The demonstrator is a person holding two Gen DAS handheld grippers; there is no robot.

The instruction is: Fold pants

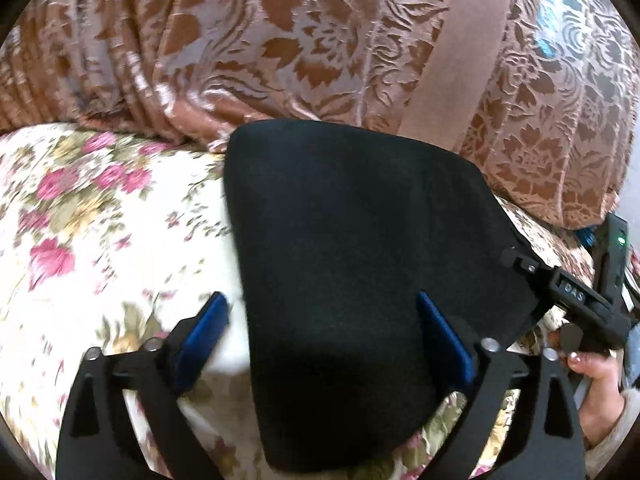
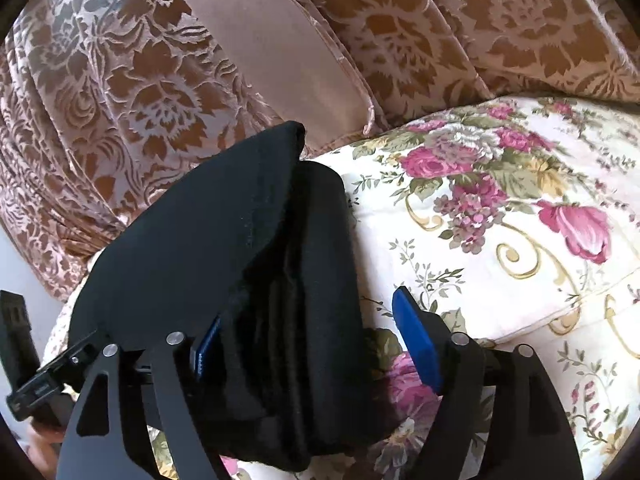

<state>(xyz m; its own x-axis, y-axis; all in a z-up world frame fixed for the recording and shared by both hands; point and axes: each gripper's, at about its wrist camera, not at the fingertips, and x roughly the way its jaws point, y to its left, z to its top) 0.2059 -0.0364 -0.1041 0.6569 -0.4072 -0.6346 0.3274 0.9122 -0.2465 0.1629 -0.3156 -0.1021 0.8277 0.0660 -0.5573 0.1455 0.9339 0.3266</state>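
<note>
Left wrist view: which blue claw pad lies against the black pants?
The right-hand pad meets the folded black pants; the left-hand pad stands over floral bedding.

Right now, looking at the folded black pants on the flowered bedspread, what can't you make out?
- Near end of the pants: left wrist view, cut off by the bottom edge.
- Its left side: right wrist view, hidden behind the top fold.
- Bedspread pattern: left wrist view, blurred.
- Right tool: left wrist view, tips hidden against the black cloth.

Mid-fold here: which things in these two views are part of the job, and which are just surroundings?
Job: black pants, folded into a stack; left gripper; right gripper, both open.
Surroundings: floral bedspread; brown patterned curtain.
</note>
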